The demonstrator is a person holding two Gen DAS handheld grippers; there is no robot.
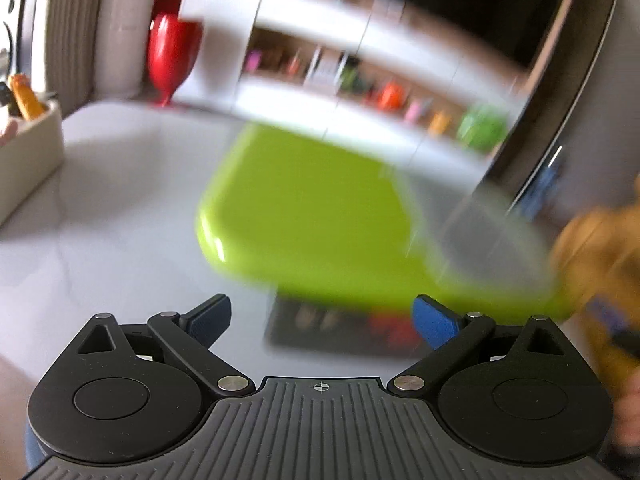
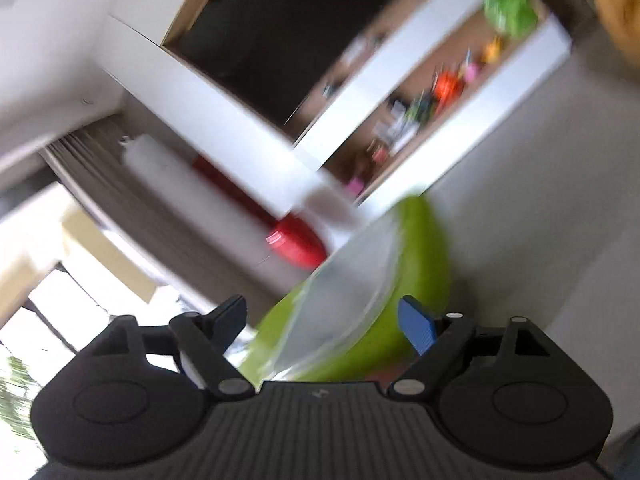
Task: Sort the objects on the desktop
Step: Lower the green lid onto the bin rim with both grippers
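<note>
The picture is blurred by motion. A lime-green box [image 1: 300, 208] with a clear lid [image 1: 480, 232] lies slanted across the white tabletop [image 1: 120, 200]. My left gripper [image 1: 324, 318] stands open just in front of its near edge, with nothing between its fingers. In the right wrist view the green box [image 2: 420, 248] and its clear lid [image 2: 348, 292] reach in between the wide jaws of my right gripper [image 2: 322, 320]. A light strip shows between the left finger [image 2: 228, 316] and the box, so the pads do not seem to press on it.
A red goblet-shaped vase [image 1: 172, 56] stands at the back left. A beige holder with pens [image 1: 28, 140] sits at the left edge. A dark flat thing [image 1: 340, 328] shows under the box. Behind is a shelf of small colourful items [image 1: 360, 80]. An orange sleeve [image 1: 600, 248] is at the right.
</note>
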